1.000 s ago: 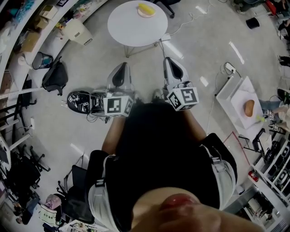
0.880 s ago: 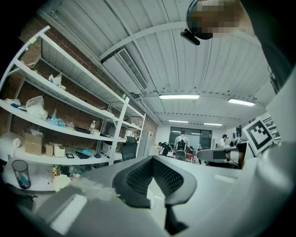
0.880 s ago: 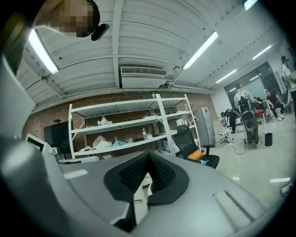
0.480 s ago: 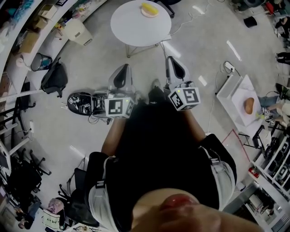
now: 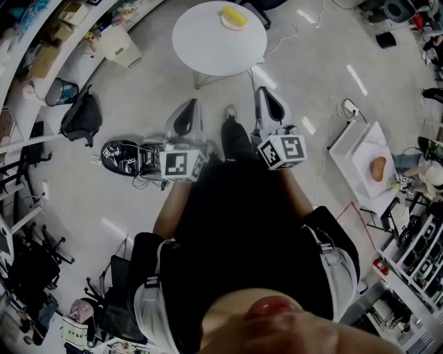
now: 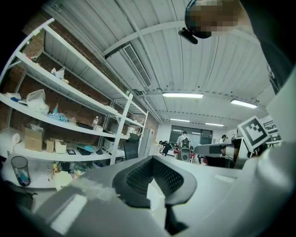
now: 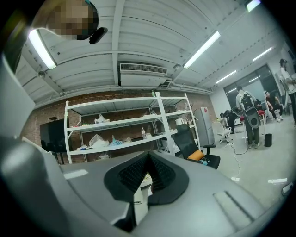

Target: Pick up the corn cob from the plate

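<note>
The yellow corn cob (image 5: 234, 14) lies on a small pale plate (image 5: 225, 23) at the far edge of a round white table (image 5: 214, 45), at the top of the head view. Both grippers are held level in front of the person, well short of the table. My left gripper (image 5: 187, 104) is shut with nothing in it, and its dark pads (image 6: 138, 178) meet at the tip. My right gripper (image 5: 261, 91) is also shut and empty, its pads (image 7: 159, 178) closed together. The person's leg and shoe (image 5: 232, 131) show between the two grippers.
A black bag (image 5: 79, 114), a bin (image 5: 61, 91) and a white box (image 5: 118, 47) stand at the left by the shelving. A dark object with cables (image 5: 121, 155) lies on the floor by the left gripper. At the right, a white tray table (image 5: 356, 148) holds an orange-brown item (image 5: 377, 168).
The person has stepped toward the round table; a leg has swung forward between the grippers. The table and plate sit slightly further right in view. Both grippers stay shut.
</note>
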A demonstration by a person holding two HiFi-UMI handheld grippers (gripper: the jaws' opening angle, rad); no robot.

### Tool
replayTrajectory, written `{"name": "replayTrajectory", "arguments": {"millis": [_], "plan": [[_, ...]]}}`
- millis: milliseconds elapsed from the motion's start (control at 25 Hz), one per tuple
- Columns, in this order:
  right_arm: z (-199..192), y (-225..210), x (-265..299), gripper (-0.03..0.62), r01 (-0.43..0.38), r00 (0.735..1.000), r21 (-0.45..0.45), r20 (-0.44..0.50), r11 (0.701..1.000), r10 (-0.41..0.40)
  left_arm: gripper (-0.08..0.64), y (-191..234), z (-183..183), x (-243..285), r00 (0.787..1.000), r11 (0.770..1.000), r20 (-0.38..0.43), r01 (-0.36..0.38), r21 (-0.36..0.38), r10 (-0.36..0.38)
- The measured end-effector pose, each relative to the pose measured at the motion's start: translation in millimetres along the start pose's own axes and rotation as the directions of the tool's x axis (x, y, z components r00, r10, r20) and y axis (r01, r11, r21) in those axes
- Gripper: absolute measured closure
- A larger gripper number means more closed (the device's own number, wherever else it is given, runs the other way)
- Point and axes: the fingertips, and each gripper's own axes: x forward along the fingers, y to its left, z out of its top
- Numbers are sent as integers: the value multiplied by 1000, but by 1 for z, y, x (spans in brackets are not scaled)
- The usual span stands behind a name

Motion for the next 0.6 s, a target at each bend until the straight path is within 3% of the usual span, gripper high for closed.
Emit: {"name": "replayTrajectory", "arguments": {"millis": [280, 600], "plan": [[0, -24, 35, 584, -5, 1000, 7, -9, 1000, 5, 560, 10, 0, 40, 1000, 1000, -10, 3, 13, -3], [2, -65, 78, 584, -8, 1000, 25, -29, 1000, 8, 560, 15, -3, 103, 999, 1000, -42, -10, -27, 9]]}}
